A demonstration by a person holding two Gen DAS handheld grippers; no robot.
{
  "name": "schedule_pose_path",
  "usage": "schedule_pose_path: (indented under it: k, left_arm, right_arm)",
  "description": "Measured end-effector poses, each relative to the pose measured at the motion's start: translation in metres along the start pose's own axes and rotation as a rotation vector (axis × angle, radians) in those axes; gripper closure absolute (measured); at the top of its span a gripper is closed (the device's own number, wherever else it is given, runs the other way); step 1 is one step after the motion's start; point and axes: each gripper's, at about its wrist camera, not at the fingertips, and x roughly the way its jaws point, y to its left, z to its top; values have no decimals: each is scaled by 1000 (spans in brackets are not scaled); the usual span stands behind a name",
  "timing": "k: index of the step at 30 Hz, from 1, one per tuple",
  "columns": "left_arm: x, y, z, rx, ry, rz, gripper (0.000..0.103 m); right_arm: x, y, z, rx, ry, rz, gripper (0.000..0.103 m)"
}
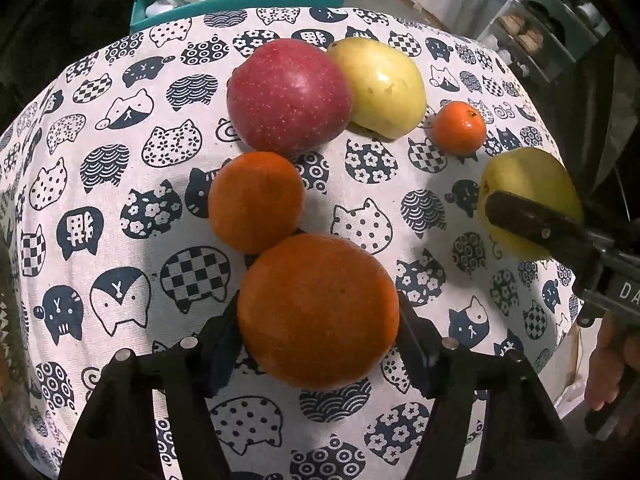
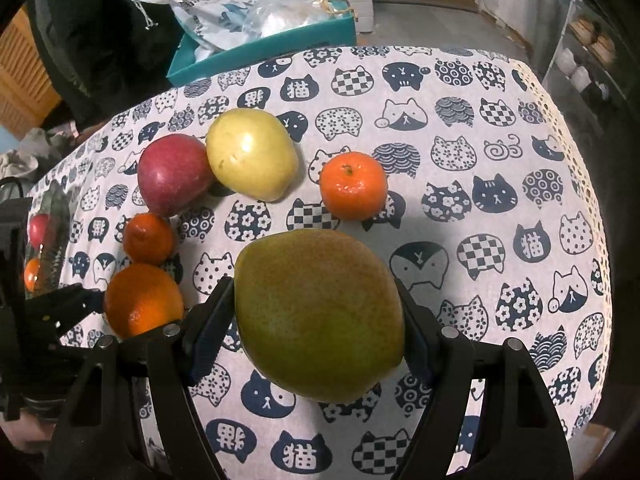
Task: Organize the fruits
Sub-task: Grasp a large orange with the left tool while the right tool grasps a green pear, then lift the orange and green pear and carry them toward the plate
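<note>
Green and biggest, the pear sits pinched in the right gripper above the cloth, the orange likewise in the left gripper; lower both gently beside matching fruit.

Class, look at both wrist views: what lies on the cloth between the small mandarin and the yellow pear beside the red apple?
Nothing: between the small mandarin and the yellow pear only bare cat-print tablecloth shows, clearest in the right wrist view.
</note>
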Motion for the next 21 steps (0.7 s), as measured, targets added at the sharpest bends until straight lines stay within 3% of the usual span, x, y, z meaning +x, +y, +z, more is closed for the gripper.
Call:
schedule_pose_path:
  k: [11, 21]
  left_arm:
    - [-20, -3, -12, 24, -13, -23, 34]
    - [-60, -5, -14, 27, -96, -42, 34]
  right_arm:
    - [-13, 10, 5, -33, -47, -15, 27]
    - [-38, 24, 10, -59, -110, -12, 27]
